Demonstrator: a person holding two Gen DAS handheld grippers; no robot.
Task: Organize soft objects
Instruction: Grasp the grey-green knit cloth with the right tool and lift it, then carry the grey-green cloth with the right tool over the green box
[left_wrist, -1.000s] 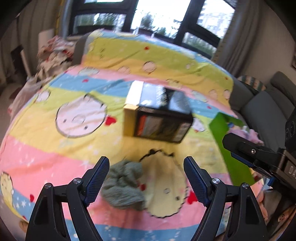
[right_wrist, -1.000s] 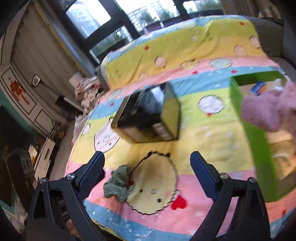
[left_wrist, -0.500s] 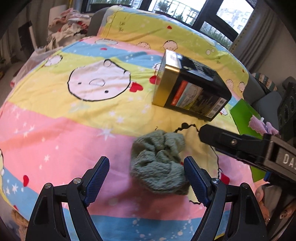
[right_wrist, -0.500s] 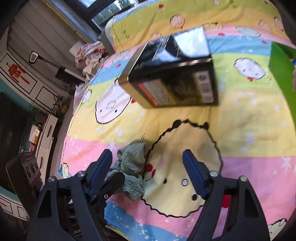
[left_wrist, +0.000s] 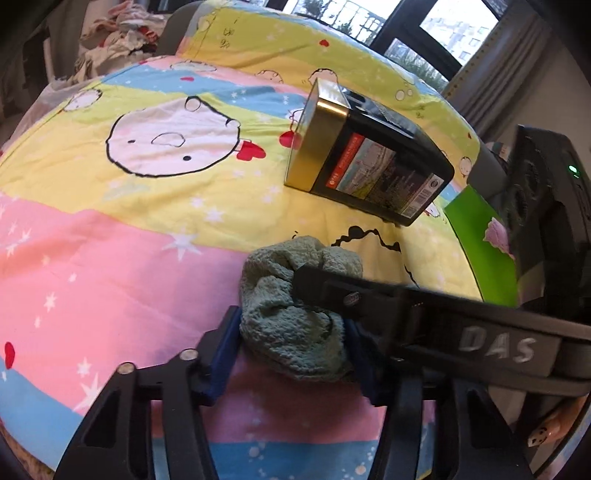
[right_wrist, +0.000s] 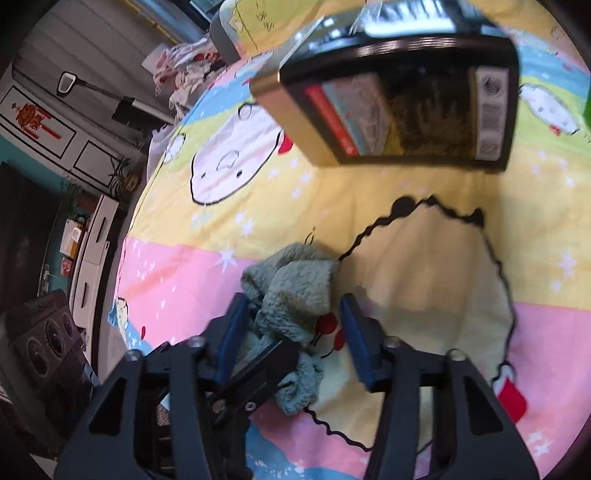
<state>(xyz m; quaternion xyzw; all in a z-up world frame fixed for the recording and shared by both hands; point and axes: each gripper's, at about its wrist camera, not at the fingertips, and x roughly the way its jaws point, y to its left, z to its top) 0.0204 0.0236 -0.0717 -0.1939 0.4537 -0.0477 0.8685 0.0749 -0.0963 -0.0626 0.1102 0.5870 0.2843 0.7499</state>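
Free room and obstacles around the cloth (left_wrist: 295, 314), left wrist view. The cloth fills the gap between the left gripper (left_wrist: 291, 354) pads. The right gripper (left_wrist: 417, 314) finger crosses from 3 o'clock and lies over the cloth's top, blocking approach from above and from the right. The box (left_wrist: 369, 162) stands at 1 o'clock, apart from the cloth. The green bin (left_wrist: 480, 236) closes off 2 to 3 o'clock. Open bedspread (left_wrist: 110, 258) runs from 8 to 12 o'clock.
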